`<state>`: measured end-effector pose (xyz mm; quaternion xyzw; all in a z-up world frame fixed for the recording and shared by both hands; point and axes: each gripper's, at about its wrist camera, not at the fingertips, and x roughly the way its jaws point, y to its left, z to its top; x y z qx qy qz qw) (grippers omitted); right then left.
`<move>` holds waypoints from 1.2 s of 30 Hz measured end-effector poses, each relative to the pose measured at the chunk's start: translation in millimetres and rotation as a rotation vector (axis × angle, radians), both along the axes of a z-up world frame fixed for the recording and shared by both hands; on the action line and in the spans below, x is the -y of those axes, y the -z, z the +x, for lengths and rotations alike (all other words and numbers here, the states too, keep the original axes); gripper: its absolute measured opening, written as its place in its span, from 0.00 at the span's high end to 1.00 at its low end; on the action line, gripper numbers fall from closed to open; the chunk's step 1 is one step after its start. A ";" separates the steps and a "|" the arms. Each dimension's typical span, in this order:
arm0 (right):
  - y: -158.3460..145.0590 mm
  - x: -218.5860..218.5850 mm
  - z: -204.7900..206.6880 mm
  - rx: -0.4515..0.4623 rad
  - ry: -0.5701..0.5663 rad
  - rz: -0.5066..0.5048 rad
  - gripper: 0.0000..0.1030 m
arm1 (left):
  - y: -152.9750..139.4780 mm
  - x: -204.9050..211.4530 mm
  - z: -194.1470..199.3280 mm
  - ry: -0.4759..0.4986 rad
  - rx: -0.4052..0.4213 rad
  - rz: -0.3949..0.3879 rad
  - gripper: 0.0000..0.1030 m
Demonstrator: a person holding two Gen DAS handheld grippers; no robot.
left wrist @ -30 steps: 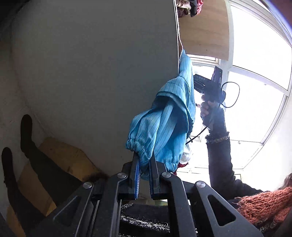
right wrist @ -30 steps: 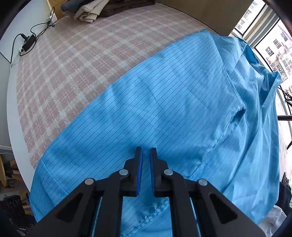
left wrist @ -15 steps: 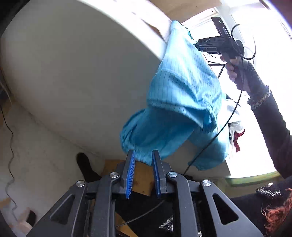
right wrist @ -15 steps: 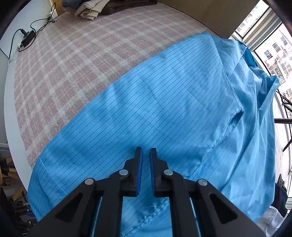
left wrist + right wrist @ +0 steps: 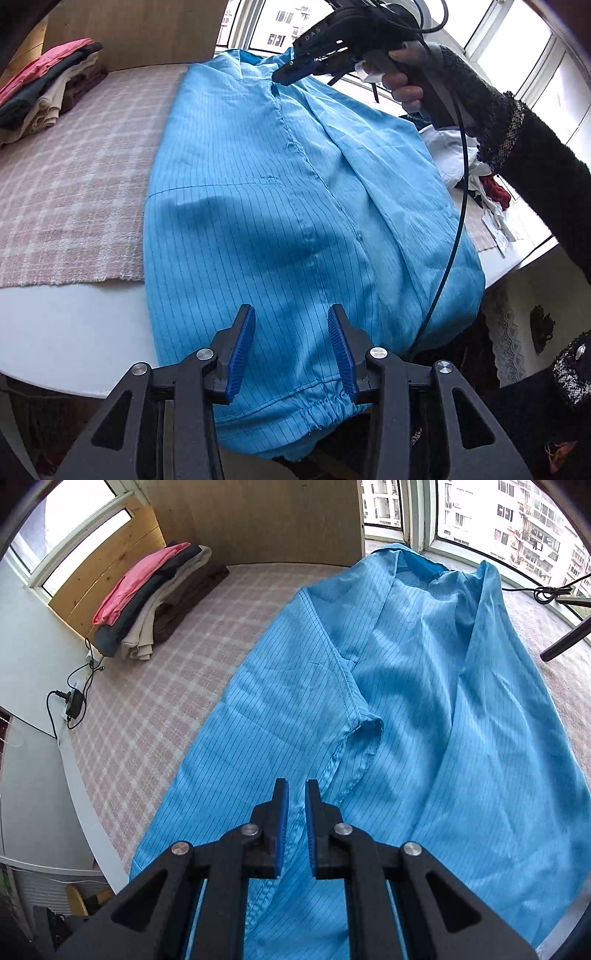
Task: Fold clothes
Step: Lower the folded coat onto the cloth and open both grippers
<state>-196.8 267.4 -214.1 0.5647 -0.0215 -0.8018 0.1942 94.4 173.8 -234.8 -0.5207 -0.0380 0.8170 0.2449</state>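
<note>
Blue pinstriped coat (image 5: 280,206) stretched lengthwise across the checked cloth (image 5: 74,177), collar at the far end toward the window, elastic cuff (image 5: 325,404) and hem hanging over the near edge of the white table (image 5: 74,332). Long axis running straight away from the left gripper (image 5: 291,354). Left jaws spread wide, cuffed end lying between and under them, nothing pinched. Up at the collar, right gripper (image 5: 286,74) tipped down onto the fabric, held in the right hand (image 5: 406,74); from the right wrist view (image 5: 295,825), jaws nearly pressed together with a narrow gap, hovering over a seam fold near the coat's placket; whether fabric is caught, cannot tell. Same coat there (image 5: 369,720) running diagonally up to the window, collar far. Folded stack (image 5: 155,602) of pink, dark and beige clothes at the far left corner, well apart from the coat. Charger (image 5: 74,705) beside the cloth's left edge.
</note>
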 end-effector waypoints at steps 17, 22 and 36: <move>-67.4 -224.0 226.5 -0.099 0.291 0.004 0.73 | -34.6 -100.9 48.4 0.222 -0.050 0.023 0.61; -28.7 -259.7 310.5 -0.039 0.362 0.004 0.73 | -28.2 -139.4 71.5 0.332 0.004 0.019 0.61; -24.2 -306.1 183.1 -0.114 0.389 -0.079 0.66 | -44.7 -326.1 35.0 0.322 -0.128 -0.088 0.48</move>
